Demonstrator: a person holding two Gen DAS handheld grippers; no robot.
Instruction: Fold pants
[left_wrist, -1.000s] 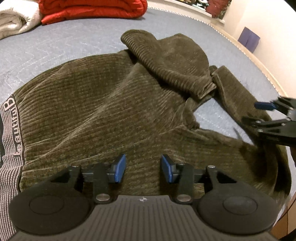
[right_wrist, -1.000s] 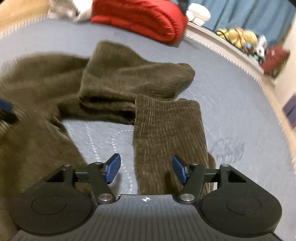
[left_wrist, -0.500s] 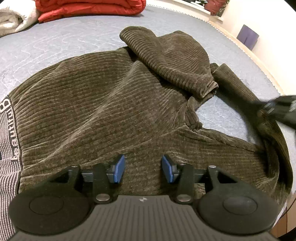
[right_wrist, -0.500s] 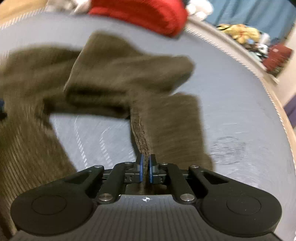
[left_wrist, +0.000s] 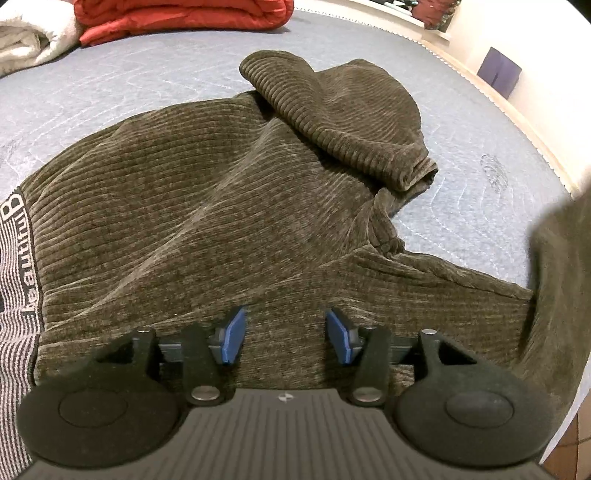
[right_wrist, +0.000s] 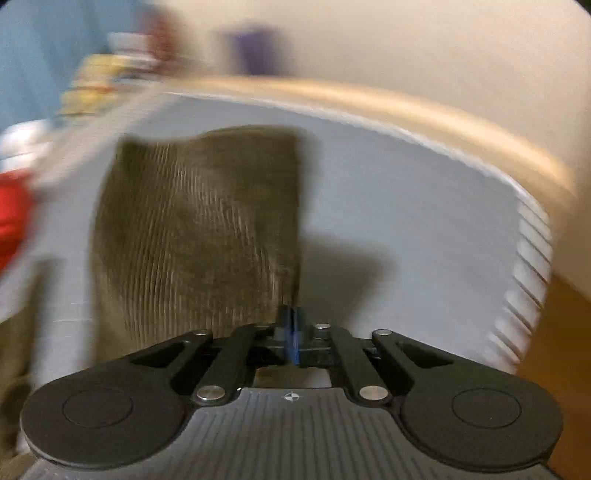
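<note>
A home bedroom: quilted mattress (left_wrist: 155, 85), folded red blanket (left_wrist: 184, 14), white towel (left_wrist: 26, 44).

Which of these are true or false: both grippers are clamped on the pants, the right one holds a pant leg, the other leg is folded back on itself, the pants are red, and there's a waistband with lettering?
1. Both grippers are clamped on the pants. False: the left gripper is open above the pants, gripping nothing.
2. The right gripper holds a pant leg. True.
3. The other leg is folded back on itself. True.
4. The pants are red. False: they are olive-brown corduroy; the red thing is a blanket beyond them.
5. The waistband carries lettering. True.
</note>
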